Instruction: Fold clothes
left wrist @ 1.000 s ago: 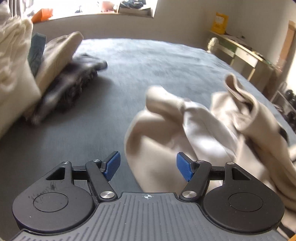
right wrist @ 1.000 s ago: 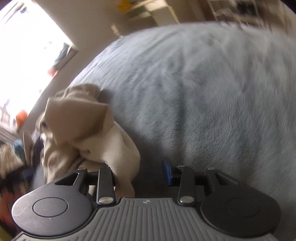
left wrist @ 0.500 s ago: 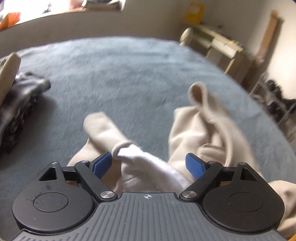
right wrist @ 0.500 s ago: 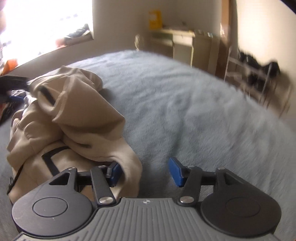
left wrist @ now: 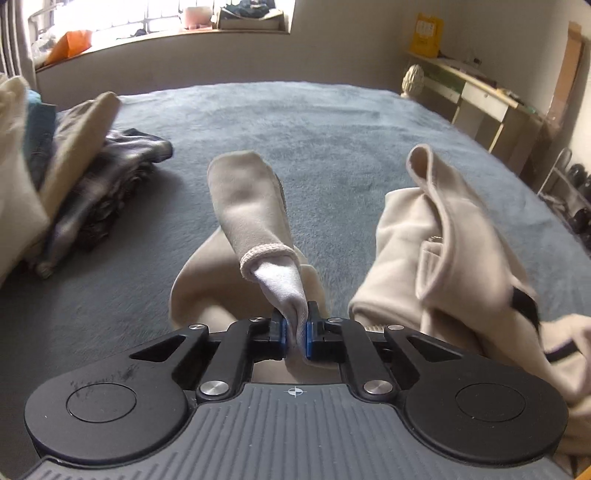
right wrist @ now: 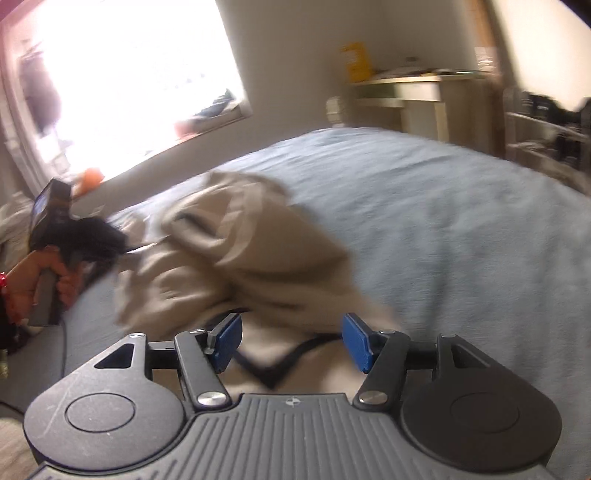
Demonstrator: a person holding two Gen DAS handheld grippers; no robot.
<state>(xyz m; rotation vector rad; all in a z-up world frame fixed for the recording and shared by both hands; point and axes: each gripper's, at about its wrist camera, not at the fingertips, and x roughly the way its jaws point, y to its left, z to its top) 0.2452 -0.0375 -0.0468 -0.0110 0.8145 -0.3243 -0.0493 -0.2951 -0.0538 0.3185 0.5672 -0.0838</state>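
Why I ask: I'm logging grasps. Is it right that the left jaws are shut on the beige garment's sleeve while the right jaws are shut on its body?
Not quite. The right gripper is open, jaws apart over the beige garment, as the right wrist view shows. The left gripper is indeed shut on the sleeve.

Grey-blue bed cover [left wrist: 332, 122], wooden desk [left wrist: 480, 99], yellow bag [left wrist: 426, 35], perhaps shoes [left wrist: 580, 192], windowsill [left wrist: 166, 35]

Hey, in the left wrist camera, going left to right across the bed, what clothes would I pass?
Stack of clothes → beige sleeve, its white lining pinched in the left gripper → crumpled beige garment.
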